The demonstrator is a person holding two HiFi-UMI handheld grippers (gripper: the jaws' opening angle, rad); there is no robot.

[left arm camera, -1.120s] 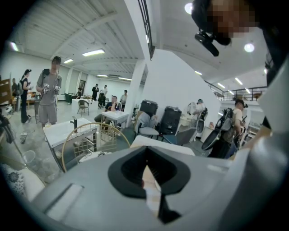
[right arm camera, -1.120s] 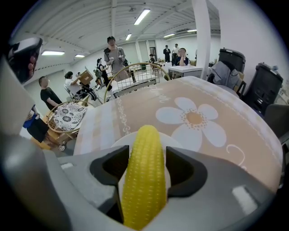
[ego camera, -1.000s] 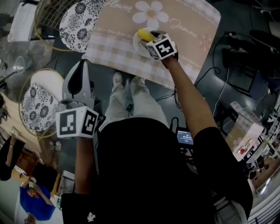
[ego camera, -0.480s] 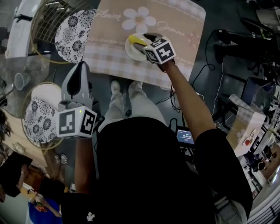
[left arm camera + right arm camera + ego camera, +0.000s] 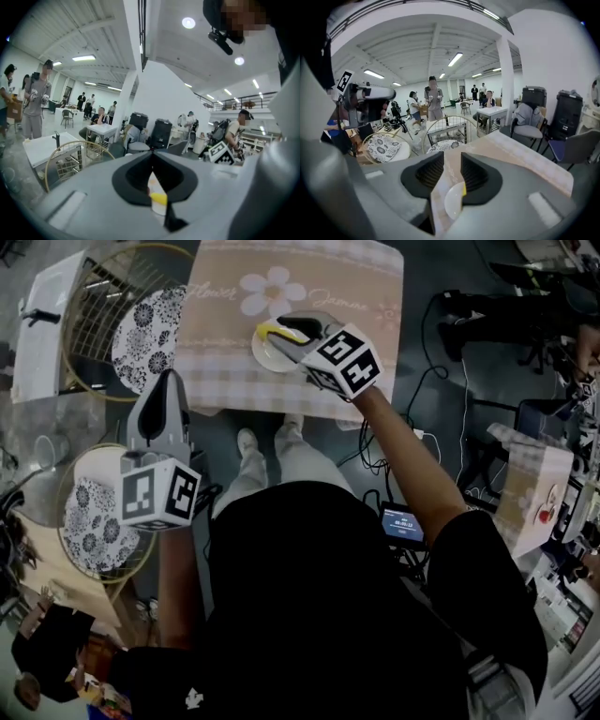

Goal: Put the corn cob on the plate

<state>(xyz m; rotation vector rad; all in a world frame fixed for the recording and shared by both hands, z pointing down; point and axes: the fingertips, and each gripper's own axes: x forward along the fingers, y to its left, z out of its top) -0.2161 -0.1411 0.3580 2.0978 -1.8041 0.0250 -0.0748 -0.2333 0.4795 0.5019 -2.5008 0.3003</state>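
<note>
The beige checked tablecloth [image 5: 225,371] lies bare all around the small round white plate [image 5: 265,357], which sits near the table's front edge. Wire chairs with floral cushions [image 5: 145,324] crowd the left side. The short yellow corn cob [image 5: 279,331] lies on the plate's far part. Above it, the right gripper [image 5: 452,157] has just been closing its jaws, which stand narrowly apart with nothing between them. The left gripper [image 5: 152,154] is closed and empty, clear of the table's edge.

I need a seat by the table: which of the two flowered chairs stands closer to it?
The chair at the head view's top left, right beside the table; the other chair stands well back from it, lower left.
</note>
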